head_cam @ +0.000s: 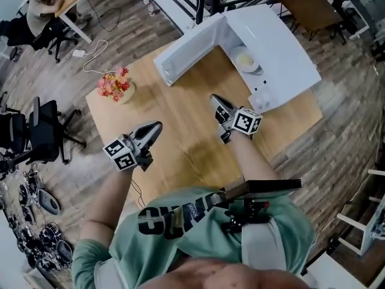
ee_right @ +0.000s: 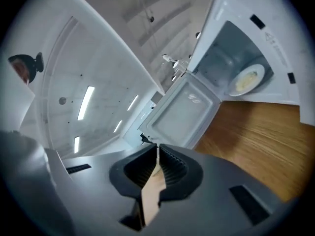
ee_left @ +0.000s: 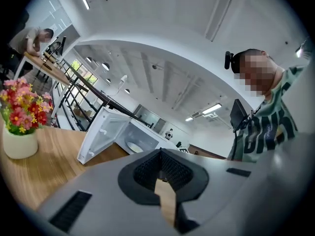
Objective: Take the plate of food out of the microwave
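In the head view, the white box-shaped microwave oven (head_cam: 283,47) stands at the far right of the light wooden table (head_cam: 180,149). Its door (head_cam: 189,47) is swung wide to the left, so the cavity is open for reaching in. The pale round plate of food (head_cam: 245,59) sits inside, untouched. Both forearms stretch forward over the table. The grey left gripper (head_cam: 157,126) and the grey right gripper (head_cam: 214,98) point level towards the far side, well short of the oven. The right one is nearer the opening and looks the likelier to go for the plate. A white pot of pink and red flowers (head_cam: 115,86) stands at the far left, well apart from the oven.

In the left gripper view, the left gripper (ee_left: 160,154) has its ribbed pads drawn together with nothing between them. It faces the open oven (ee_left: 113,132) from the left, and the plate (ee_left: 134,146) is dimly visible inside. The flowers (ee_left: 22,107) are at its left.

In the right gripper view, the right gripper (ee_right: 157,149) is rolled onto its side, its pads pressed together and empty. The plate (ee_right: 245,80) rests in the cavity ahead, beyond the door (ee_right: 182,114). The jaws would need to part before taking its rim.
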